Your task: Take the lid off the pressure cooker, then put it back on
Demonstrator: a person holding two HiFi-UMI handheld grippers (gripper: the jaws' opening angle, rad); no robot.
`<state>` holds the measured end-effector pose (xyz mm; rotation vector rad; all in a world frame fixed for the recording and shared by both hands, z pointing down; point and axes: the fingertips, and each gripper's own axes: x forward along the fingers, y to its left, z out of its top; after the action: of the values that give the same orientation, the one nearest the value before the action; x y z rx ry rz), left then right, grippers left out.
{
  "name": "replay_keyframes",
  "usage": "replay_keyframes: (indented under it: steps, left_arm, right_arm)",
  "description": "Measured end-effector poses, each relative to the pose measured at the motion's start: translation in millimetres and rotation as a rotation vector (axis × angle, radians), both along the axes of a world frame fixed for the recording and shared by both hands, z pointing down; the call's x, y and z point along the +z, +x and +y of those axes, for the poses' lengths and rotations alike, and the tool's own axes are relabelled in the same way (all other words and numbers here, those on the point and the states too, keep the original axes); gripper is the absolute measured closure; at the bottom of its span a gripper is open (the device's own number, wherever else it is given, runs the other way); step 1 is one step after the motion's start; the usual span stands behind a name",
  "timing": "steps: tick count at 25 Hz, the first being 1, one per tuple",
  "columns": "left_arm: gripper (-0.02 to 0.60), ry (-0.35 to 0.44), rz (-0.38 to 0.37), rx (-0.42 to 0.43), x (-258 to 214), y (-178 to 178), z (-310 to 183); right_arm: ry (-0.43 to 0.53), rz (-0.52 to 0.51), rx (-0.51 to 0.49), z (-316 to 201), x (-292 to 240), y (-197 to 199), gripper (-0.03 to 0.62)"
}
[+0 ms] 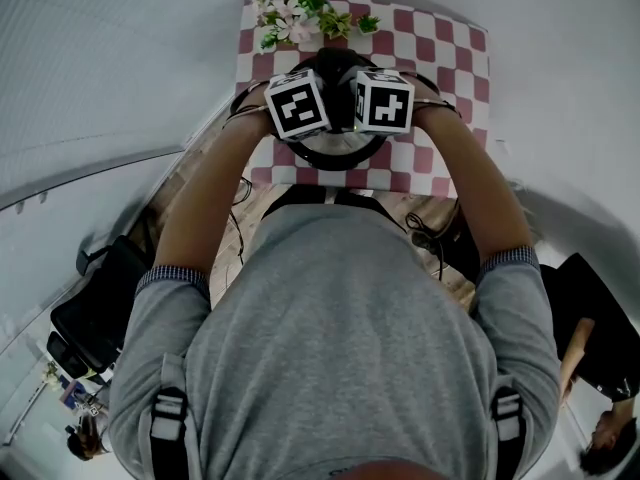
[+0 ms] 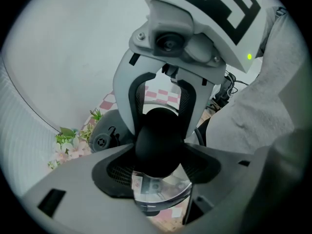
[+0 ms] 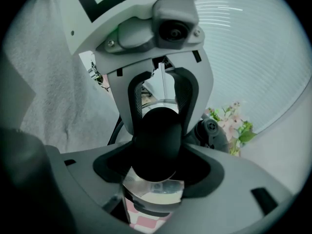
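Tongs squeeze the knob (image 2: 158, 143), left tongs (image 2: 158, 167) from 9 o'clock, right tongs (image 3: 156, 162) from 3 o'clock; the lid (image 2: 163, 191) seems not yet off the pot (image 1: 330, 156), so all is left.

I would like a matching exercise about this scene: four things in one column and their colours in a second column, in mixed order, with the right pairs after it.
Things:
1. lid knob
2. flowers
3. tablecloth
4. lid

Colours:
a. red and white checks
b. shiny silver
c. black
d. pink and green

Pairs: 1-c; 2-d; 3-a; 4-b
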<state>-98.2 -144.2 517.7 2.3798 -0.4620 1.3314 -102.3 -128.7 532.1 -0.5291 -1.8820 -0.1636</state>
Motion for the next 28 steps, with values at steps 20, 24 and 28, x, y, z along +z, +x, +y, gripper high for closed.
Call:
replay_keyframes:
  steps: [20,24,28]
  left_arm:
    - [0.256,0.488,0.252,-0.424,-85.6,-52.2,-7.4]
    - [0.262,0.601,0.39,-0.534,-111.4,-53.6,-1.1]
    - [0.275,0.685,0.51,-0.601,-142.2,-50.9,9.7]
  right_arm:
    - [0.058,-0.549,0.484,-26.3,-101.6,5.8,0.254]
    - [0.055,-0.727,0.632,-28.5,-132.2,16.7,0.27]
    - [0.063,-0.87,0.674,-14.4,-156.5,26.2,0.286]
